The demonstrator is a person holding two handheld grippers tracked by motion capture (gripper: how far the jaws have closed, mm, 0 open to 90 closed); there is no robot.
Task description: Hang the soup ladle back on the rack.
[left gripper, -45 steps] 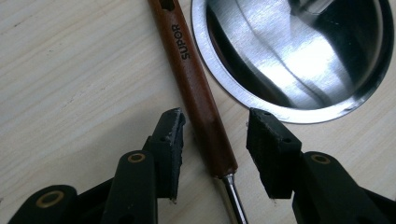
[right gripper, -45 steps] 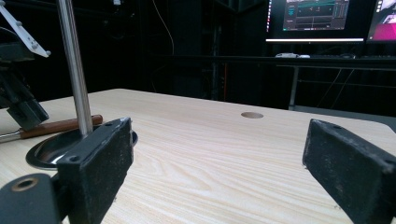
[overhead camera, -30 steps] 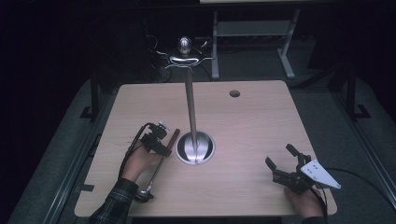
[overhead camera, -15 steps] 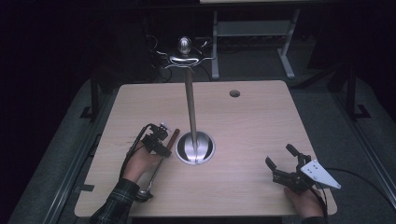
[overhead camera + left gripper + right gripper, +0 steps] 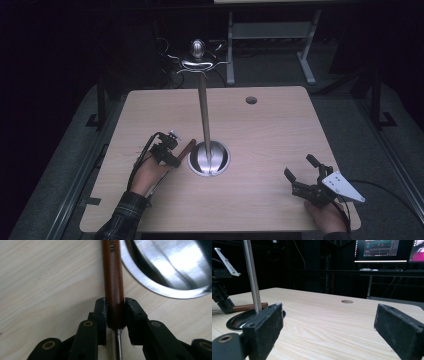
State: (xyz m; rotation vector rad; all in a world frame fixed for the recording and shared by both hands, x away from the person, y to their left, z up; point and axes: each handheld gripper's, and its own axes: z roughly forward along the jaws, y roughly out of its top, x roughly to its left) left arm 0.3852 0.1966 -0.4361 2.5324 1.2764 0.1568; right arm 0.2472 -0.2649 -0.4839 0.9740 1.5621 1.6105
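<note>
A tool with a brown wooden handle (image 5: 114,282) and a thin metal shaft lies on the table, beside the round base (image 5: 209,158) of a metal stand. My left gripper (image 5: 115,311) is shut on the handle's lower end, its jaws pressed on both sides. In the high view the left gripper (image 5: 172,152) sits left of the base with the handle (image 5: 186,146) poking toward it. The stand's pole (image 5: 204,112) rises to a hooked top (image 5: 198,61). My right gripper (image 5: 301,175) rests near the front right corner, open and holding nothing; its pads (image 5: 266,326) stand wide apart.
The wooden table (image 5: 280,135) has a cable hole (image 5: 251,100) at the back right. Beyond it are a dark floor, a white frame (image 5: 270,35) and lit monitors (image 5: 382,250). In the right gripper view the pole (image 5: 252,275) and handle (image 5: 249,306) are at left.
The left gripper with the tool has edged slightly toward the stand's base. The right gripper has stayed put and open.
</note>
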